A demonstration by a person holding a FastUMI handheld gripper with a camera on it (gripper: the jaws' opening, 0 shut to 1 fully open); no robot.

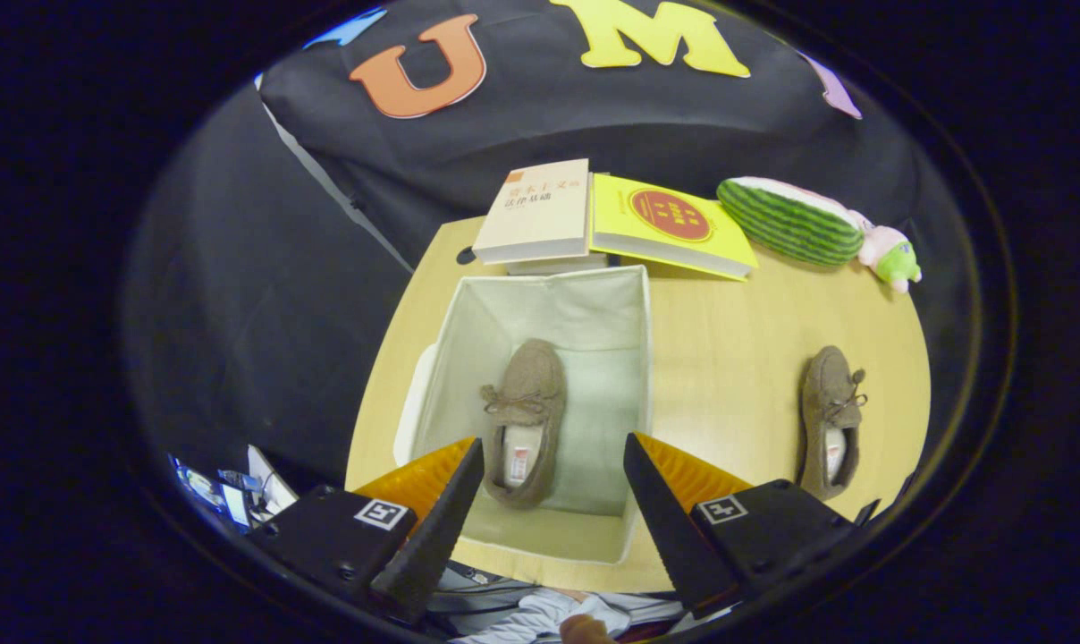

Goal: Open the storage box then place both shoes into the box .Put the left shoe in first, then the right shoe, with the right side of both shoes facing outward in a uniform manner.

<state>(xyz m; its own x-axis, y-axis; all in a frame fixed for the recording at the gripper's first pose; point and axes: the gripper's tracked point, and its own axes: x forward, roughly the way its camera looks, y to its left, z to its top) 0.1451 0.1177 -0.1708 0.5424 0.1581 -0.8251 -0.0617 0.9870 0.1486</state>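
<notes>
An open white fabric storage box (594,309) stands on the wooden table (728,358), its lid off. One brown moccasin shoe (527,416) lies on the box floor, toe pointing away, just ahead of and between my fingers. The second brown shoe (831,420) rests on the table to the right of the box, beyond my right finger. My gripper (553,447) hovers above the near end of the box, open, with nothing held between its fingers.
Two books, a cream one (540,210) and a yellow one (670,224), lie behind the box. A watermelon-striped plush toy (799,224) lies at the back right. A white lid edge (410,402) shows at the box's left side. Clutter (227,492) sits below the table's left edge.
</notes>
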